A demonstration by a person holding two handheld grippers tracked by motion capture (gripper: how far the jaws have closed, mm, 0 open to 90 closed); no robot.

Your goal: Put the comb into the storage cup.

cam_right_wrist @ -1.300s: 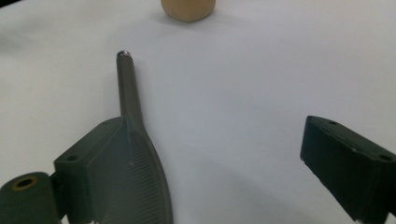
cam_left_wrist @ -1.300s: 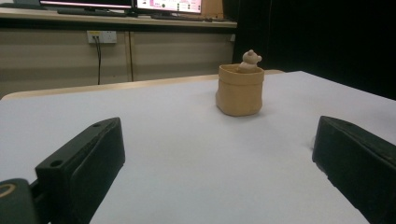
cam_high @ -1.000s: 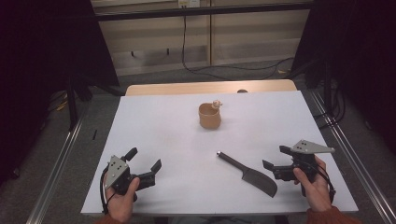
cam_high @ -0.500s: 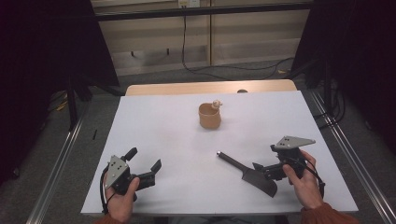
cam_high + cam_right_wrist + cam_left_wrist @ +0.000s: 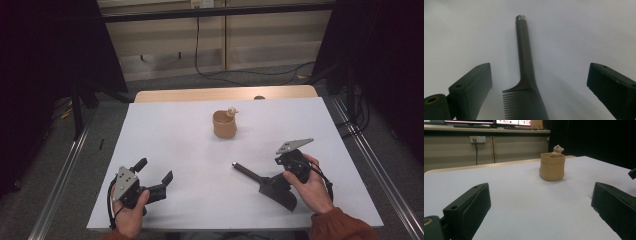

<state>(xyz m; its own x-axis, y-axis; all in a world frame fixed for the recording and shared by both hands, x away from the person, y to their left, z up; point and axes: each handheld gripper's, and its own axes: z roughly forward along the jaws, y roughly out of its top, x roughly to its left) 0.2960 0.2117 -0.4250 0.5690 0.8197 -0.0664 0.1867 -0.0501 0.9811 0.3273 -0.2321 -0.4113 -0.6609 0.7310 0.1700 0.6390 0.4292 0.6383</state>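
Comb (image 5: 272, 184): one; cup (image 5: 224, 125): one; tongs: two, open.

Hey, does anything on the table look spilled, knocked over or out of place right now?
Nothing stands out. The tan cup stands upright with its small bear figure inside, and the dark comb lies flat between the open right gripper jaws.

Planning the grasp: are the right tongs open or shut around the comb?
Open: the right tongs straddle the comb with gaps both sides.

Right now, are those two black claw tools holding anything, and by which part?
Nothing is held. The right gripper stands open around the dark grey plastic comb; the left gripper is open.
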